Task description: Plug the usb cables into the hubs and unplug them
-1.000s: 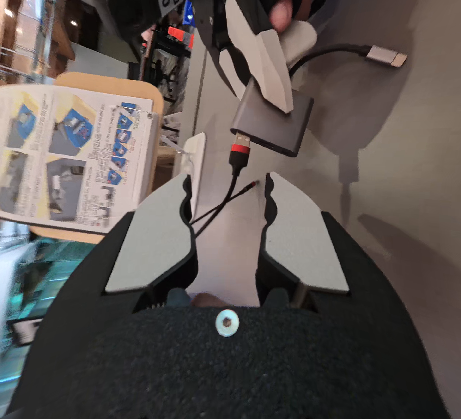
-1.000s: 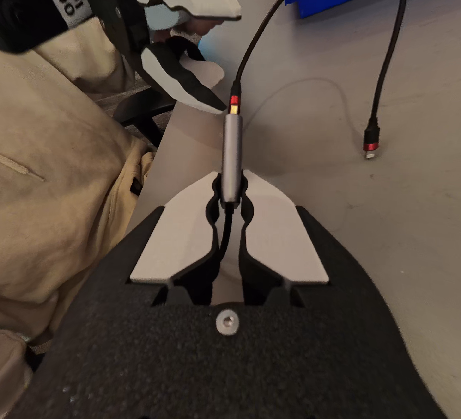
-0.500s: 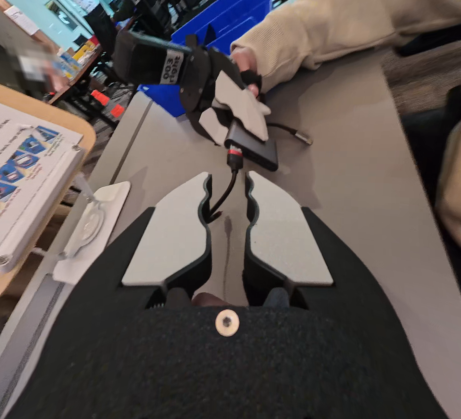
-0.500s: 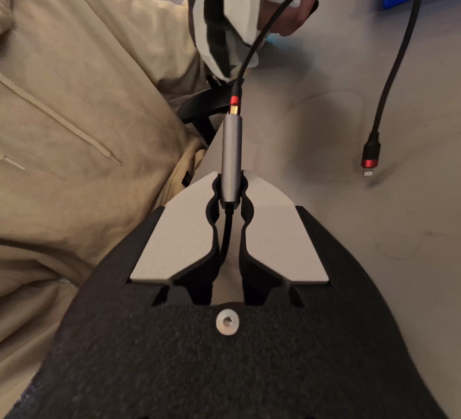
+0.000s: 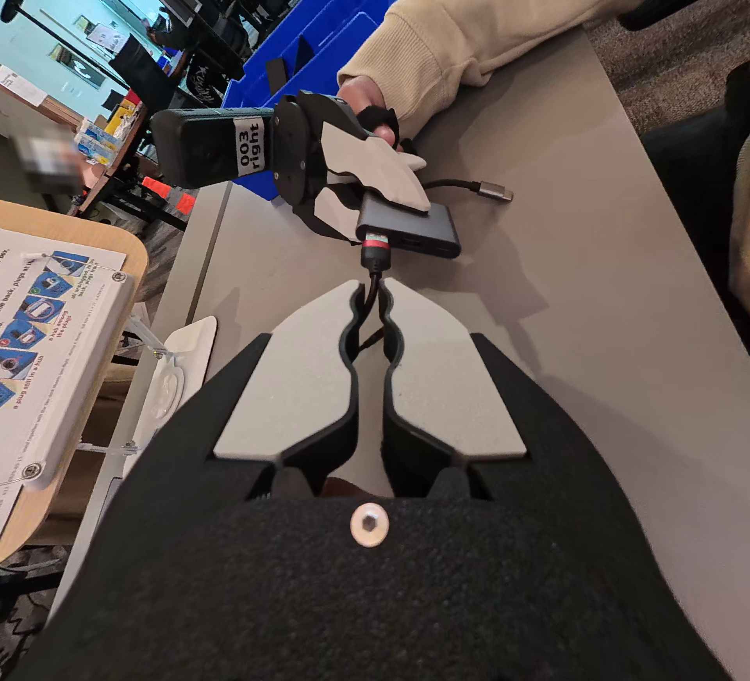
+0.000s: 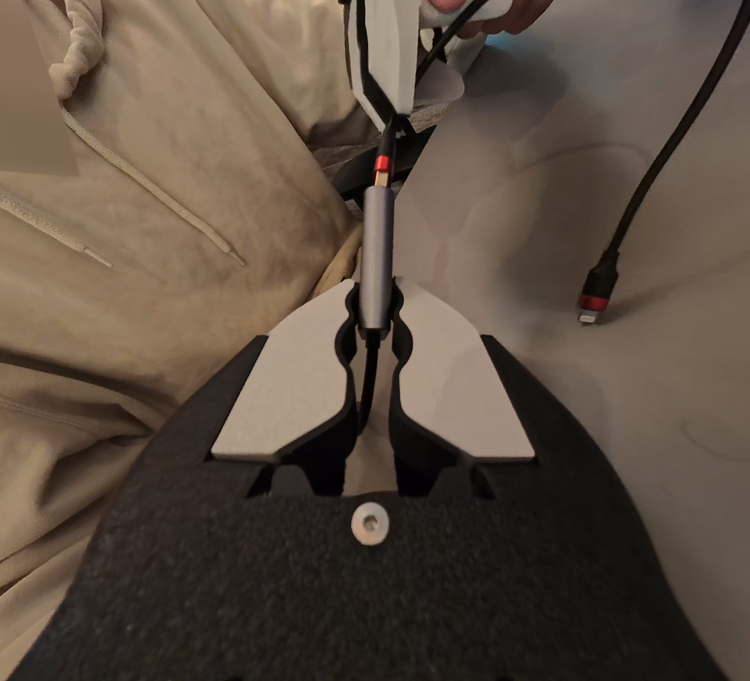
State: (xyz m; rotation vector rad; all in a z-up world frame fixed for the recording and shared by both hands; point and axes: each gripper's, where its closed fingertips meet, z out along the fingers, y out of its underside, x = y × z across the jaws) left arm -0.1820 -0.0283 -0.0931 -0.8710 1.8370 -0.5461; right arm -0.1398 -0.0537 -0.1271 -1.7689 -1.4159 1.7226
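Observation:
In the left wrist view my left gripper (image 5: pixel 371 286) is shut on the black USB cable (image 5: pixel 370 300), just behind its red-banded plug (image 5: pixel 375 251). The plug sits in the leftmost port of the grey hub (image 5: pixel 422 229), with some metal still showing. My right gripper (image 5: pixel 381 211) grips the hub from behind, just above the grey table (image 5: pixel 568 296). In the right wrist view my right gripper (image 6: pixel 375 288) is shut on the hub (image 6: pixel 378 239), seen edge-on. The plug (image 6: pixel 382 168) enters its far end, with the left gripper's fingertips (image 6: pixel 389 105) on the cable beyond it.
The hub's own short lead ends in a metal plug (image 5: pixel 493 189) on the table. The cable's other red-banded end (image 6: pixel 592 300) lies loose at the right. A blue bin (image 5: pixel 324 32) stands behind. An instruction board (image 5: pixel 48 337) and a white pad (image 5: pixel 178 361) are at the left. A person's beige sleeve (image 5: pixel 487 4) is close.
My left jaws went from wide open to shut on the cable behind the plug. My right gripper kept its hold on the hub, and the plug stayed in the port.

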